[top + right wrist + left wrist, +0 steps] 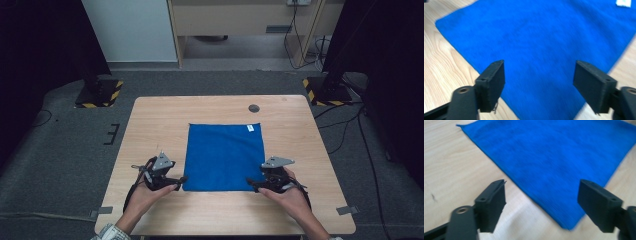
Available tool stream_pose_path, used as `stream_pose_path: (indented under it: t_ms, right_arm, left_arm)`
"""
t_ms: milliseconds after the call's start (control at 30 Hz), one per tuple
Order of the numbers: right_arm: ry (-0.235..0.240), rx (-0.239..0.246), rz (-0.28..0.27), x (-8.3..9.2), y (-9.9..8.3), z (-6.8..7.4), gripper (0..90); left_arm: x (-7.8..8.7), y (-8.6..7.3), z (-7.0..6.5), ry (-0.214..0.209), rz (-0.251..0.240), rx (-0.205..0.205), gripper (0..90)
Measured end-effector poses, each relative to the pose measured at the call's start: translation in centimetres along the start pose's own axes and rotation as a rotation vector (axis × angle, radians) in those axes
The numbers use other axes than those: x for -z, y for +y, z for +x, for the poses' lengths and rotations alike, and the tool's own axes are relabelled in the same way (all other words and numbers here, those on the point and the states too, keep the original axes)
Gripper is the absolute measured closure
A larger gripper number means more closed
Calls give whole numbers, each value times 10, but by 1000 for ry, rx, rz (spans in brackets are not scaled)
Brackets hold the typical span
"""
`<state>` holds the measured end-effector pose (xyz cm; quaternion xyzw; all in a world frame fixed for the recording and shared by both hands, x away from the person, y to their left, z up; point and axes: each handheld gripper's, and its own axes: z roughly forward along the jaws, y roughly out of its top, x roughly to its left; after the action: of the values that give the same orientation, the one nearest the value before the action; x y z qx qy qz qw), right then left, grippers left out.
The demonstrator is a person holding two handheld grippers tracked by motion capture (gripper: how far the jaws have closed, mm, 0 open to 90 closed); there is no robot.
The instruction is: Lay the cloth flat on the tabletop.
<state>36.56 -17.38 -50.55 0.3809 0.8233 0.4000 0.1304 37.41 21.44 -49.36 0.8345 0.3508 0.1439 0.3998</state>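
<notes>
A blue cloth [224, 156] lies flat and square on the wooden table [150, 125], a small white tag [250, 128] at its far right corner. My left gripper [181, 181] sits just off the cloth's near left corner, jaws wide apart and nothing between them; the left gripper view has that corner of the blue cloth [554, 157] lying on the table beyond the jaws. My right gripper [251, 184] rests at the near right corner, also open and empty. In the right gripper view the blue cloth [544, 40] spreads out ahead with the white tag [623, 2] at top right.
A dark round grommet hole [254, 108] sits in the table near the far edge. Bare wood surrounds the cloth on all sides. Black stands with yellow-striped bases [100, 92] flank the table on the grey floor, with cables at the right.
</notes>
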Motion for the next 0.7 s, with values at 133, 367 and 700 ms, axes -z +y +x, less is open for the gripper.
stream_pose_path:
  t_ms: [133, 367, 700]
  right_arm:
    - [22, 14, 2, -12, 12, 7, 192]
    - [73, 77, 23, -39, 33, 27, 147]
    - [119, 148, 57, -64, 51, 54, 140]
  left_arm:
    - [-11, 15, 14, -17, -19, 16, 152]
    - [-38, 47, 26, -42, 22, -32, 53]
    - [-43, 79, 43, -52, -28, -15, 58]
